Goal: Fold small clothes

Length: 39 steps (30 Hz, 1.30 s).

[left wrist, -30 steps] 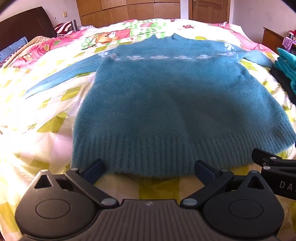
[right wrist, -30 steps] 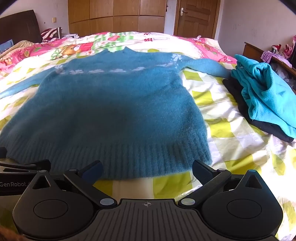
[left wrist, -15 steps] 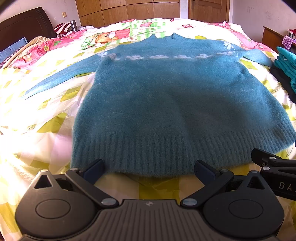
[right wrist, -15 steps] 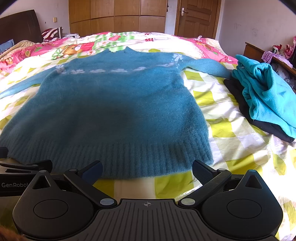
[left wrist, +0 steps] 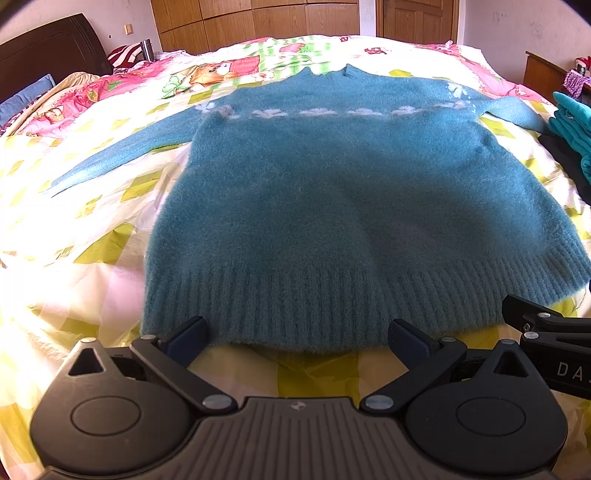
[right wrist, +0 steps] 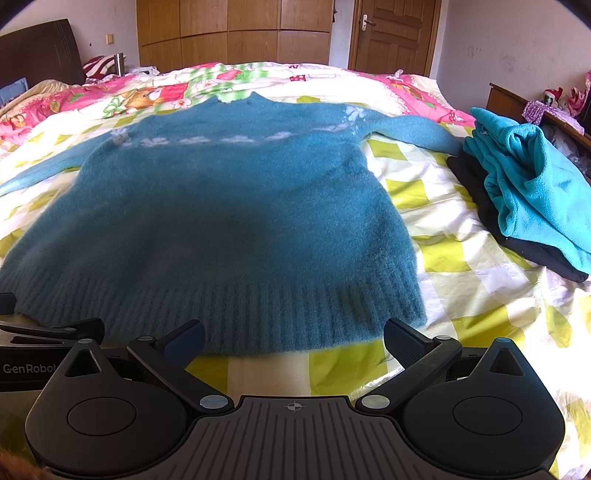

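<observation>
Grippers came first to the eye, both hanging low over the near edge of the bed: the left gripper [left wrist: 297, 338] and the right gripper [right wrist: 293, 338] each had its jaws spread wide with nothing between them, side by side and just short of the ribbed hem [left wrist: 332, 295]. The blue sweater [left wrist: 351, 192] lay flat on the patterned bedspread [left wrist: 92, 229], front or back up I could not tell, hem toward the grippers and collar away. Its left sleeve [left wrist: 122, 151] ran out long across the quilt, while its right sleeve [right wrist: 410, 129] reached toward a pile of folded clothes [right wrist: 528, 192] and seemed to touch it. That looked the likeliest trouble: a careless pull on that sleeve might drag the teal fleece off the pile or catch the dark piece under it. The knit was thick and fuzzy, so a shallow pinch at the hem could take only the top layer and leave the fold lopsided, and the soft bedding beneath might get nipped along with it. Room was generous on the left side, with bare quilt well past the sleeve; the right side was tighter, the pile close by the sweater's flank. Beyond the collar the bed ran on open toward the wooden wardrobe [right wrist: 232, 33] and door [right wrist: 391, 33].
</observation>
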Tool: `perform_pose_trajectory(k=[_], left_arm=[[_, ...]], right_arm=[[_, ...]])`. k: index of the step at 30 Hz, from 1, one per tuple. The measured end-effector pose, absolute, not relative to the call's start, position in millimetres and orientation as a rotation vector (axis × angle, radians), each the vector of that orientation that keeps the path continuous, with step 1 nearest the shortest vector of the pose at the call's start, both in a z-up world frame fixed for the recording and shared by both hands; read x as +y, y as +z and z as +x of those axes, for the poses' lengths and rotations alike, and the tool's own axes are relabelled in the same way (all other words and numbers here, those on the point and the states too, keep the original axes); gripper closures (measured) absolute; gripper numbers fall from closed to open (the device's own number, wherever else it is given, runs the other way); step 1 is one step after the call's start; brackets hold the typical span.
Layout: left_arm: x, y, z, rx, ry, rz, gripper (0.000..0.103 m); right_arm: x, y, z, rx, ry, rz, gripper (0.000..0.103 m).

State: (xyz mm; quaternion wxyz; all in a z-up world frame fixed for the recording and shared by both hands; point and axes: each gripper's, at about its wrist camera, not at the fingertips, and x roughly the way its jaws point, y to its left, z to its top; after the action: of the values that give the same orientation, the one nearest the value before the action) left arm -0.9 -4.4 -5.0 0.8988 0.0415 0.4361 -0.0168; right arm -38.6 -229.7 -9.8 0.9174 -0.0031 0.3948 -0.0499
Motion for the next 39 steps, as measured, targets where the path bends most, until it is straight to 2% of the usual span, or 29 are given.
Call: perform_pose_trajectory(k=[39], left_arm=[[-13, -5, -3, 0.901, -0.044, 0.126, 0.000]], right_arm=[[-237, -12, -34, 0.810, -0.141, -0.030, 0.000]])
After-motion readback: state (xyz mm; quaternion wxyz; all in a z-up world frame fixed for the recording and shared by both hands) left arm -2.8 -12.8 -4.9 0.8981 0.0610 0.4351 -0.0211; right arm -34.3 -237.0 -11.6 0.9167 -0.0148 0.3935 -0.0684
